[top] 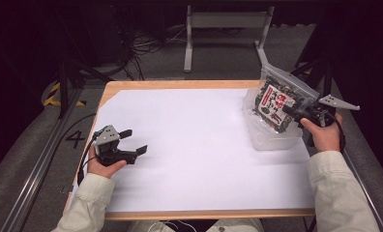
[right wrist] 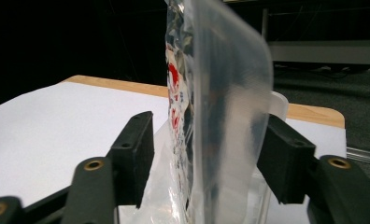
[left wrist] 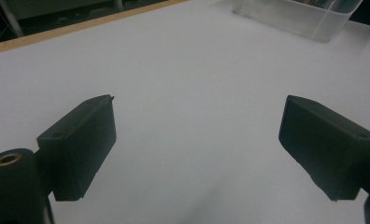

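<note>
I see the clear plastic zip bag of printed packets (top: 276, 102) standing in the clear plastic bin (top: 272, 137), between the right gripper (top: 290, 110) jaws, contact unclear; left gripper (top: 134, 141) wide, holding nothing

bag (right wrist: 211, 116): top, bottom cropped | print blurred | tub (left wrist: 295, 16): far side cropped

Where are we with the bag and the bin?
Done: the right gripper has the clear bag between its jaws, upright over the clear bin at the table's right edge. In hand: the bag looks partly inside the bin; the right gripper view leaves unclear whether the jaws are clamped or just bracketing it. Left, probably: settle the bag and release. The left gripper sits open and idle on the white sheet.
</note>
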`<state>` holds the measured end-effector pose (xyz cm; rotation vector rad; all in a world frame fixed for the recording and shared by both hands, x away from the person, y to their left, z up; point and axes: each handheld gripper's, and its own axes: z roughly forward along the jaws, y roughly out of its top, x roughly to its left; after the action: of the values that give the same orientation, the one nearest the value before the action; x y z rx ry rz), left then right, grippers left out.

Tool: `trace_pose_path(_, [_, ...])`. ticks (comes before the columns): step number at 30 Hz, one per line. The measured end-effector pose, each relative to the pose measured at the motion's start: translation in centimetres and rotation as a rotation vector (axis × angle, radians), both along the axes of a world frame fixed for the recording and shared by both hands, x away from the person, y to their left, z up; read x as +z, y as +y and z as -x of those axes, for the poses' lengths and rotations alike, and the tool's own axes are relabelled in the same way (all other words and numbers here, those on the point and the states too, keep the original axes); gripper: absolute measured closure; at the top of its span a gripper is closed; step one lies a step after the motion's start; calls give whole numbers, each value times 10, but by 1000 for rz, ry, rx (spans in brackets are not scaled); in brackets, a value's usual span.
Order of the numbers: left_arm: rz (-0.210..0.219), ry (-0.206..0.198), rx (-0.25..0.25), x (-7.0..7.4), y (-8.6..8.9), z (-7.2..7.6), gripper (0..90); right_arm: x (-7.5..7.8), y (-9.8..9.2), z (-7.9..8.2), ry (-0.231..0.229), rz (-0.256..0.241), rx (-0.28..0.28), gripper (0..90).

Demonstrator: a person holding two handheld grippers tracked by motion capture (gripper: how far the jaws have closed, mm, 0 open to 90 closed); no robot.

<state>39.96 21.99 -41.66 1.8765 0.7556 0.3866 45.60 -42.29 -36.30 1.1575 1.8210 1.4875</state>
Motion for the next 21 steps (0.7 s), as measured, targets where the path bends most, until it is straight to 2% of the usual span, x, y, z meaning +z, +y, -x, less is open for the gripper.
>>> trace_pose_path(11, [-3,-3,-13,2,-3,4,120,13,-4,23,-33,31,-28,286])
trace_pose_path(13, [-3,-10,-15,3,-4,7,120,19,-3,33,-36,49,-32,277])
trace_pose_path(16, [2,-34,-16,2,-4,11,121,22,-2,39,-38,62,-35,275])
trace_pose_path(21, [-3,-33,-16,0,1,20,128,28,4,62,-45,106,-52,255])
